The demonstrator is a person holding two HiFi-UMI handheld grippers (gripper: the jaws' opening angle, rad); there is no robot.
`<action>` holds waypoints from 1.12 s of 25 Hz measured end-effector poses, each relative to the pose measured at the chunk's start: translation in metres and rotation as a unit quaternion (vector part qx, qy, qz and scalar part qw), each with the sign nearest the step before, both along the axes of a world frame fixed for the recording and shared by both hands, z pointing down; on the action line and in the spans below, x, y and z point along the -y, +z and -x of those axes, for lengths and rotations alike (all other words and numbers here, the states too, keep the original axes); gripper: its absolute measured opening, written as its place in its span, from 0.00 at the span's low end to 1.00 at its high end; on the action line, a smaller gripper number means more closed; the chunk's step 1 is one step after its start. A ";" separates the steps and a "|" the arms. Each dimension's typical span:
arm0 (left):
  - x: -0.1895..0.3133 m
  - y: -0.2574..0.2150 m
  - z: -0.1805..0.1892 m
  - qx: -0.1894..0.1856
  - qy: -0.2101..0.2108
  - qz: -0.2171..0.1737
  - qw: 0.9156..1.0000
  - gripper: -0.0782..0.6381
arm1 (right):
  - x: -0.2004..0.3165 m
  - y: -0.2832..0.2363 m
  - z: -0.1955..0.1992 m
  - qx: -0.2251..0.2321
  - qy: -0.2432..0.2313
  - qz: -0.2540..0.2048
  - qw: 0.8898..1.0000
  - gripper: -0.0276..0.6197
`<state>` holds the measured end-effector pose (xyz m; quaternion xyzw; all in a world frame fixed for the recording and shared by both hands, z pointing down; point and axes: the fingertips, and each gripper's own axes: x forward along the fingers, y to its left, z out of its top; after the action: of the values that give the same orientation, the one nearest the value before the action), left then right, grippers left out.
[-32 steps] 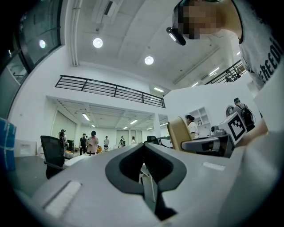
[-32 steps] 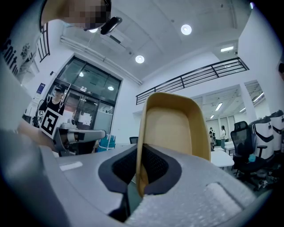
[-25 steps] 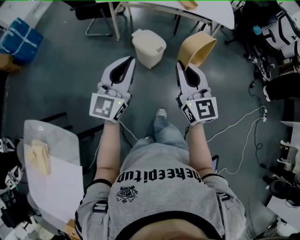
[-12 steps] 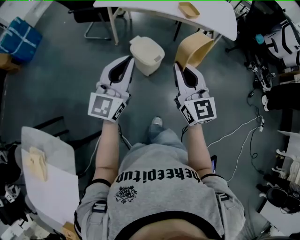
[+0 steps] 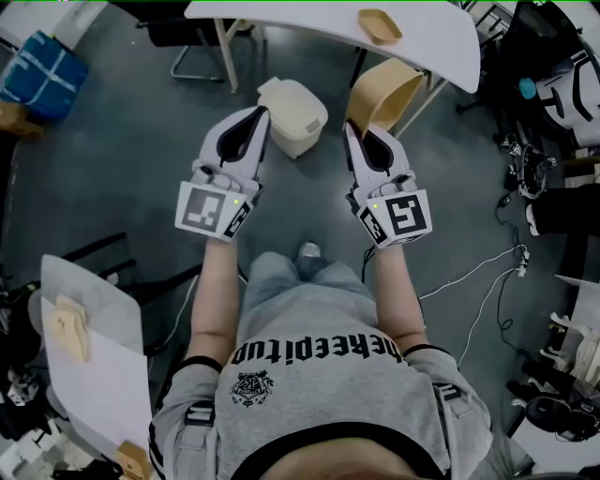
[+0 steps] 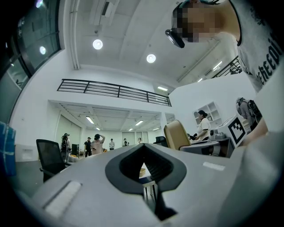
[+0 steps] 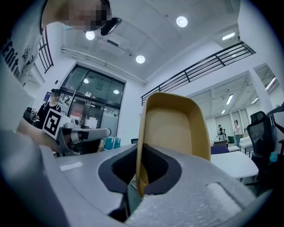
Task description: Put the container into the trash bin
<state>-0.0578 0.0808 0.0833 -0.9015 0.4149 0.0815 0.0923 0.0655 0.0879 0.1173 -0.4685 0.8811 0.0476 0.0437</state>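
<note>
A tan rectangular container point(image 5: 382, 95) is held up on edge, its rim pinched in my right gripper point(image 5: 361, 138), which is shut on it. In the right gripper view the container point(image 7: 175, 128) rises straight out of the jaws. A cream trash bin point(image 5: 295, 115) with its lid down stands on the grey floor between the two grippers, just ahead of them. My left gripper point(image 5: 246, 127) is shut and holds nothing; it hovers by the bin's left side. In the left gripper view the left gripper point(image 6: 143, 175) points up into the room.
A white table point(image 5: 412, 33) stands beyond the bin with a second small tan tray point(image 5: 380, 25) on it. A chair base point(image 5: 197, 56) is at the far left. Cables point(image 5: 478, 267) trail on the floor at right. A grey desk point(image 5: 89, 337) lies at left.
I have stepped forward: bin and table have slid down and nearer in the head view. Both grippers keep their pose, the right one still holding the container.
</note>
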 end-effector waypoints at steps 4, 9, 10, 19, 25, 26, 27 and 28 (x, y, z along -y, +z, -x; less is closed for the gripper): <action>0.005 0.003 -0.007 0.015 -0.001 0.008 1.000 0.13 | 0.008 0.002 -0.007 0.005 0.000 0.003 1.000 0.06; 0.018 0.004 -0.006 0.009 0.000 0.007 1.000 0.13 | 0.019 0.006 -0.009 0.009 0.002 0.003 1.000 0.06; 0.022 0.004 -0.006 0.006 0.001 0.004 1.000 0.13 | 0.022 0.007 -0.009 0.006 0.003 0.003 1.000 0.06; 0.063 0.009 -0.007 0.000 0.023 0.010 1.000 0.13 | 0.052 0.010 -0.012 -0.004 0.028 0.006 1.000 0.06; 0.099 0.017 -0.010 -0.001 0.052 0.022 0.998 0.13 | 0.084 0.018 -0.009 -0.008 0.041 0.013 0.999 0.06; 0.106 0.018 -0.011 0.001 0.056 0.024 0.998 0.13 | 0.090 0.018 -0.009 -0.005 0.045 0.015 0.999 0.06; 0.113 0.020 -0.012 0.002 0.061 0.026 0.998 0.13 | 0.097 0.019 -0.009 -0.003 0.050 0.019 0.999 0.06; 0.120 0.021 -0.012 0.004 0.066 0.028 0.997 0.13 | 0.103 0.019 -0.008 -0.001 0.054 0.022 0.998 0.06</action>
<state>-0.0456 -0.0397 0.1041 -0.9295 0.3561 0.0719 0.0630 0.0738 -0.0153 0.1363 -0.5165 0.8552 0.0310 0.0300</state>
